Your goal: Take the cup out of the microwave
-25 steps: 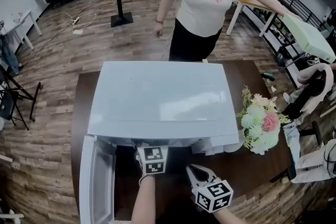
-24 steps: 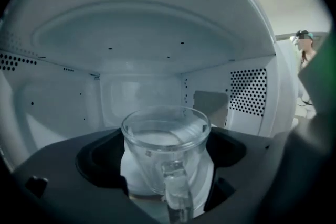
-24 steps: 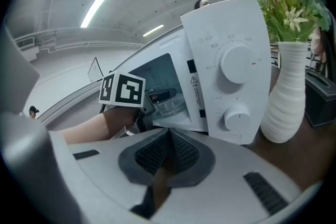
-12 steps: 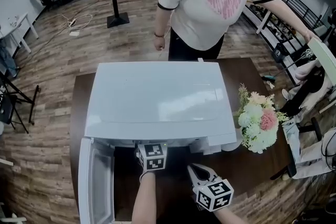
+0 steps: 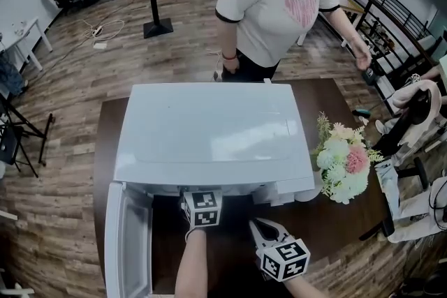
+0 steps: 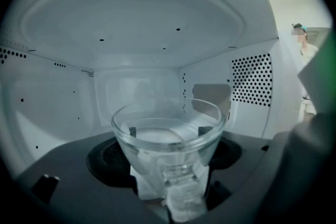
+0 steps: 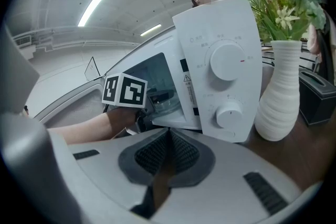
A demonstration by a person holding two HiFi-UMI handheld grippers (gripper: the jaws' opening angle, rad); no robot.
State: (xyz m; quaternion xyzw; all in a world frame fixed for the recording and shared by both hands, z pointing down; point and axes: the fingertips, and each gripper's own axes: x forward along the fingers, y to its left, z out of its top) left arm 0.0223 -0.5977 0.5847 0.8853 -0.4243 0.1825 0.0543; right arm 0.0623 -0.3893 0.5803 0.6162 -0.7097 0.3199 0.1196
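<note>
Nearest to us, the right gripper (image 5: 267, 232) is resting outside the microwave (image 5: 209, 129), its jaws lying together with nothing between them. We judge that it is placed there to leave the opening free for the other hand. The left gripper (image 6: 168, 132) is reaching into the cavity with its jaws standing wide around the cup (image 6: 157, 150). They have just been closing in, and the pads (image 6: 131, 131) are, as far as we can judge, meeting the glass on both sides. The cup is standing upright on what looks like a dark turntable (image 6: 102, 157). The door (image 5: 129, 241) is hanging open at the left, so the way out is looking free. Only the control panel (image 7: 226, 65) is bordering it on the right. Just beside the microwave, a vase of flowers (image 5: 346, 164) is standing on the table (image 5: 105, 122). It may be calling for care when the cup is coming out. Behind the table a person (image 5: 276, 3) is standing.
</note>
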